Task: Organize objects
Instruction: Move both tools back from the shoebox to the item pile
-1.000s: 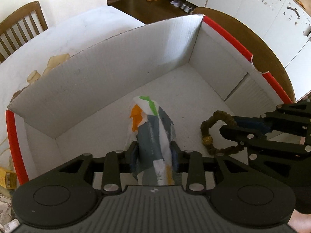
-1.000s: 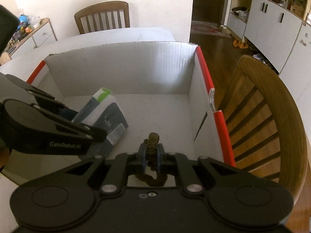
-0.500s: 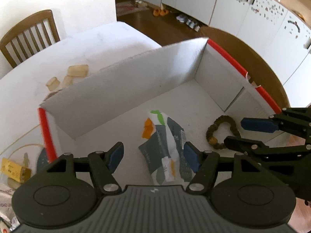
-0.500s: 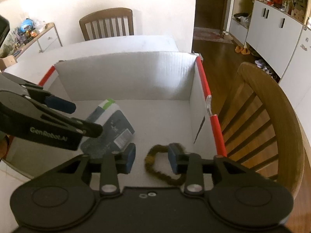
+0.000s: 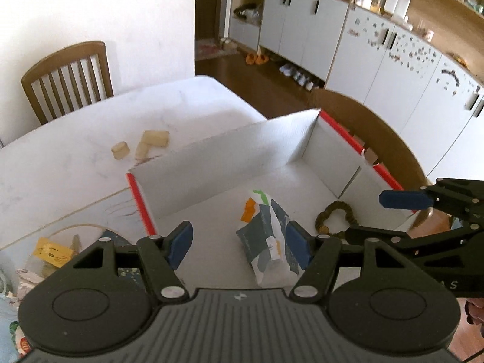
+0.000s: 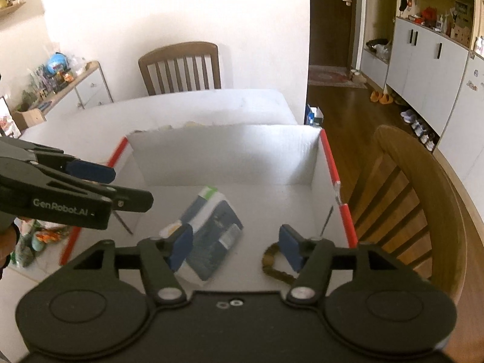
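Blocks sit on table beyond box far wall, left of both wide, empty grippers, nearer left gripper than right gripper.

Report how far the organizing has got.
Done: the packet and the brown bead loop lie on the floor of the white box. In hand: nothing; the left gripper and the right gripper are both open above the box. Left: the beige blocks on the table behind the box, likely next.
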Available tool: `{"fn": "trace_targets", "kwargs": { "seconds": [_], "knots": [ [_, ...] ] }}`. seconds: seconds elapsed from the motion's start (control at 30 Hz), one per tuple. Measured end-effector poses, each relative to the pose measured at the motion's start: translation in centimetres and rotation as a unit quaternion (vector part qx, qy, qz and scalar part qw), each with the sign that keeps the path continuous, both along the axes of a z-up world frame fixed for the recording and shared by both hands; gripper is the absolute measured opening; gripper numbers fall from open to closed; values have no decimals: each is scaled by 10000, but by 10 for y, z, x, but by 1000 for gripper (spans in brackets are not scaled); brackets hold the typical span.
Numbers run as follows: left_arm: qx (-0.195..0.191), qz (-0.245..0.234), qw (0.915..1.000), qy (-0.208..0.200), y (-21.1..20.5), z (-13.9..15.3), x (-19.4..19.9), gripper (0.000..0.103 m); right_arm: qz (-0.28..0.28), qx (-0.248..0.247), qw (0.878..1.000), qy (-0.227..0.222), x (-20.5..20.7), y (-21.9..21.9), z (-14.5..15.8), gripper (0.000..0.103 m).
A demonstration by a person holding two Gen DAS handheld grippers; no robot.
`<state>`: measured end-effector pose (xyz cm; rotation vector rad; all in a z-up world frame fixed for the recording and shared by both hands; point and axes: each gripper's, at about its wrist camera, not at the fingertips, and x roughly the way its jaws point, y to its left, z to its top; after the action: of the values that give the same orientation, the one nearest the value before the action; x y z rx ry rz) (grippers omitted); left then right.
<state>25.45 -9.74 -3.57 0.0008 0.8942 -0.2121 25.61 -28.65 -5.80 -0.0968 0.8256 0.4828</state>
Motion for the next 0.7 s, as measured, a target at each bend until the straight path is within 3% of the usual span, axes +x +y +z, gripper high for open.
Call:
{"fn": "trace_targets", "kwargs": {
  "seconds": [0.27, 0.43, 0.7],
  "knots": [
    [-251, 119, 9991, -305, 41, 23, -34, 72, -139, 137, 9995, -228, -25, 19, 21, 79],
    [-302, 177, 9982, -493, 69, 31, -58, 80, -159, 209, 9991, -327, -39, 38, 32, 85],
    [-232, 447, 9964, -689, 123, 37, -94, 83, 137, 205, 9992, -307, -65, 89, 39, 91]
  ]
}}
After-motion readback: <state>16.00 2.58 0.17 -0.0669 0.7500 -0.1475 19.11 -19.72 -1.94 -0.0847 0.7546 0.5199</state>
